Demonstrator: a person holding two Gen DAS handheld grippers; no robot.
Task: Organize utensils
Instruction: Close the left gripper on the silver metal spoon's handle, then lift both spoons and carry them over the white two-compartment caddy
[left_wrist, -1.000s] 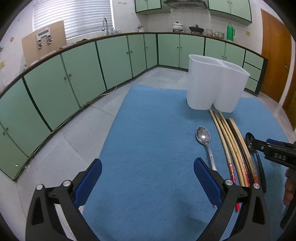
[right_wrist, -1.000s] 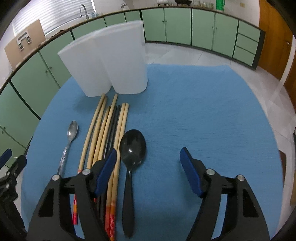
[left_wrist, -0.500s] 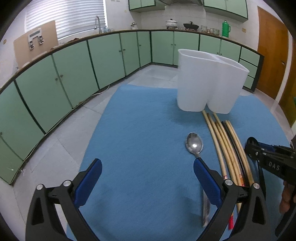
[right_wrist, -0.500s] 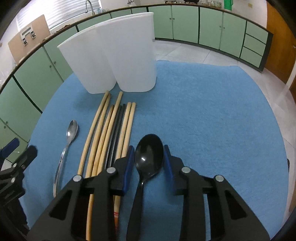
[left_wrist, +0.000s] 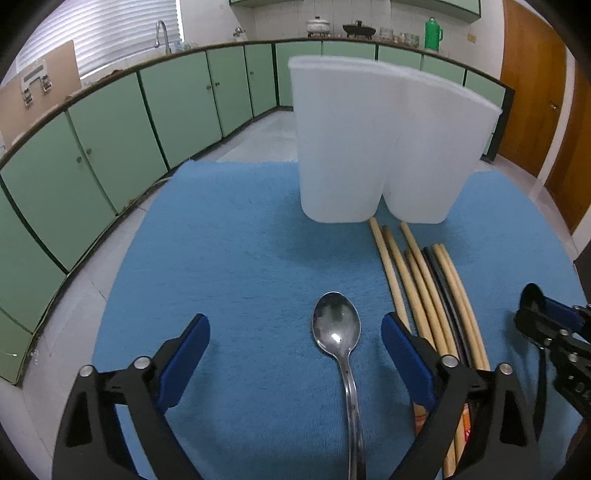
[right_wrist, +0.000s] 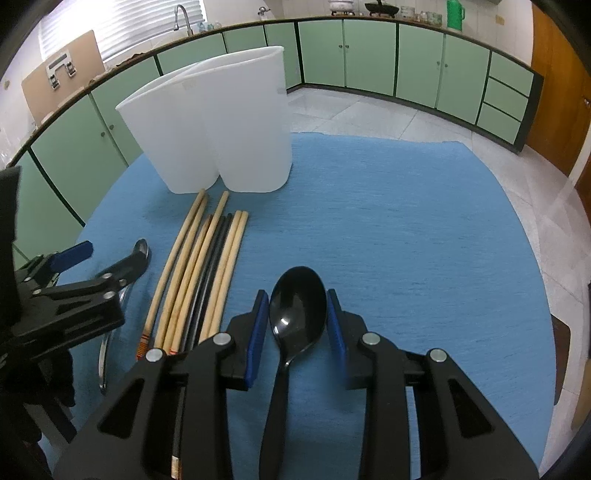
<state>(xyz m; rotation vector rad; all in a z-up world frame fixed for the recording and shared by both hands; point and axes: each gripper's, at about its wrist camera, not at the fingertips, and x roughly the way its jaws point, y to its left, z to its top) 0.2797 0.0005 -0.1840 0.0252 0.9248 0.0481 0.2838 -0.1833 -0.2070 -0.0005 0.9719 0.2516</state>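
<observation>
My left claw, jaws wide but closing, straddles the steel spoon near the table's left edge for pickup, while my right claw clamps the black spoon, ready for the holder.

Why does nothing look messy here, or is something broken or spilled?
Nothing stands out. The white holder stands upright on the blue cloth, the chopsticks lie side by side, the metal spoon lies flat, and the right gripper pinches the black spoon. No spills or damage show.
</observation>
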